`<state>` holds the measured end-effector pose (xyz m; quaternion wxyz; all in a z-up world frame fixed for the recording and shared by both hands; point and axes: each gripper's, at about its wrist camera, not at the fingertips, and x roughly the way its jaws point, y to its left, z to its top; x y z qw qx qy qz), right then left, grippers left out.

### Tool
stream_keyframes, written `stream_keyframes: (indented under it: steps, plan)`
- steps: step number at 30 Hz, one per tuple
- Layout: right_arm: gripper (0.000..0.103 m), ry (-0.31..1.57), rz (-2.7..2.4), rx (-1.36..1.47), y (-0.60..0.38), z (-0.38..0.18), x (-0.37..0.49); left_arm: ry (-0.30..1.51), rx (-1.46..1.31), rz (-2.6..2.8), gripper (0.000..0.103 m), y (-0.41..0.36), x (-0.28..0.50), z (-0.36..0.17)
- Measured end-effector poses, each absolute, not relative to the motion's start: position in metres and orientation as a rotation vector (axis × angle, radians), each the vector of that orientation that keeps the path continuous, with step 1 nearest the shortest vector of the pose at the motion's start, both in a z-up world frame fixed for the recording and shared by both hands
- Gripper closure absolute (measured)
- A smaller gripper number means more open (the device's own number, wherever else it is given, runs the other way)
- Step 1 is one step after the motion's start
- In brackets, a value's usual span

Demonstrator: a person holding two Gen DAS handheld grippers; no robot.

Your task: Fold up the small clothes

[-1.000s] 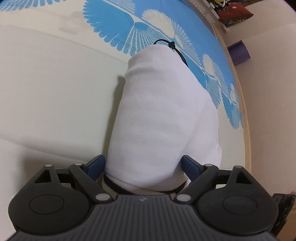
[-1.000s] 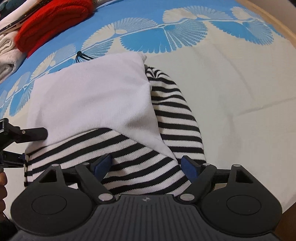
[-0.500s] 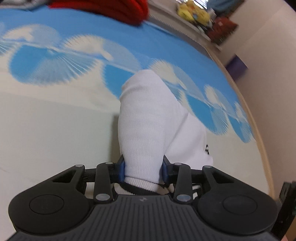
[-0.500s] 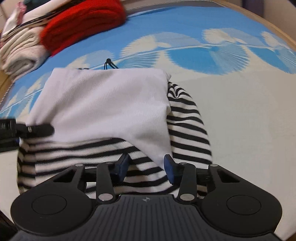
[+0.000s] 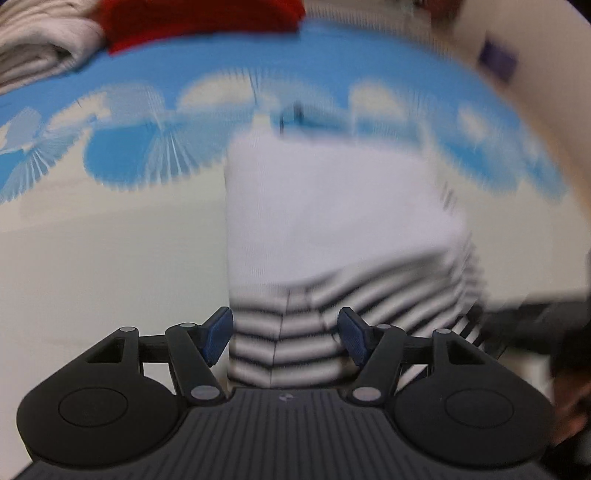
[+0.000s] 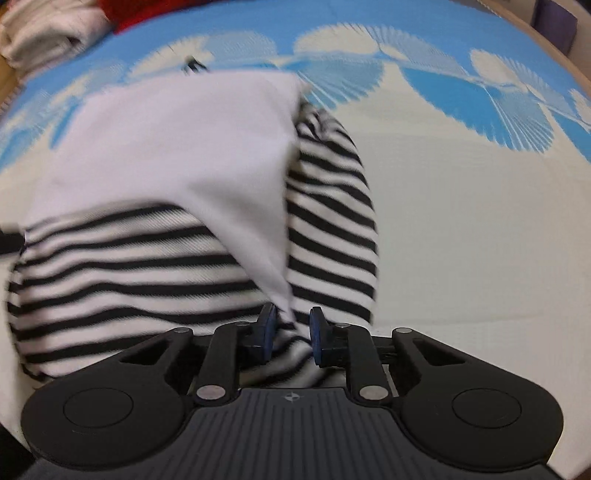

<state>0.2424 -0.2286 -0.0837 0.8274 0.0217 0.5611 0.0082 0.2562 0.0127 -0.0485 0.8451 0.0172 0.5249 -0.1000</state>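
Striped garment (image 6: 147, 266) pinched in right hand-held gripper (image 6: 291, 332)

Cream cloth (image 6: 480, 221) spread wide, printed with a band of blue and white fans (image 6: 480, 96) along its far side. Wooden rim (image 6: 554, 40) curving round the right edge. Beyond it, pale wall (image 5: 546, 29), blurred, with a purple block (image 5: 496, 62) at its foot. At far left, a red knit pile (image 5: 199, 18) beside folded off-white fabric (image 5: 40, 48), both lying on the blue band. Soft, even indoor light, faint shadows only.
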Motion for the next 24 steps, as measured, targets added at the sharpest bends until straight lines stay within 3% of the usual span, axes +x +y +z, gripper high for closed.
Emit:
stream_keyframes:
  steps: [3,6,8,10,13,14,16,24]
  plan:
    - [0.082,1.196,0.002,0.035,-0.228,-0.082,0.239,1.111,0.094,-0.169,0.023,0.006,0.252,-0.062]
    - [0.078,1.165,-0.024,-0.025,-0.225,-0.072,0.230,1.083,0.077,-0.118,0.022,0.008,0.242,-0.054]
    - [0.057,1.113,-0.053,-0.081,-0.224,-0.061,0.222,1.037,0.073,-0.084,0.018,0.006,0.233,-0.041]
    - [0.043,1.020,-0.061,-0.119,-0.224,-0.043,0.212,0.966,0.070,-0.054,0.009,0.008,0.218,-0.024]
    - [0.026,0.880,-0.059,-0.117,-0.227,-0.014,0.192,0.872,0.040,-0.045,0.001,0.006,0.199,0.006]
    - [0.018,0.835,-0.055,-0.105,-0.230,-0.004,0.185,0.837,0.038,-0.048,0.001,0.005,0.191,0.016]
    - [0.011,0.753,-0.047,-0.086,-0.232,0.013,0.167,0.770,0.041,-0.030,0.001,0.000,0.174,0.037]
    - [0.003,0.576,-0.021,-0.062,-0.236,0.045,0.094,0.719,-0.050,-0.007,0.001,-0.002,0.083,0.081]
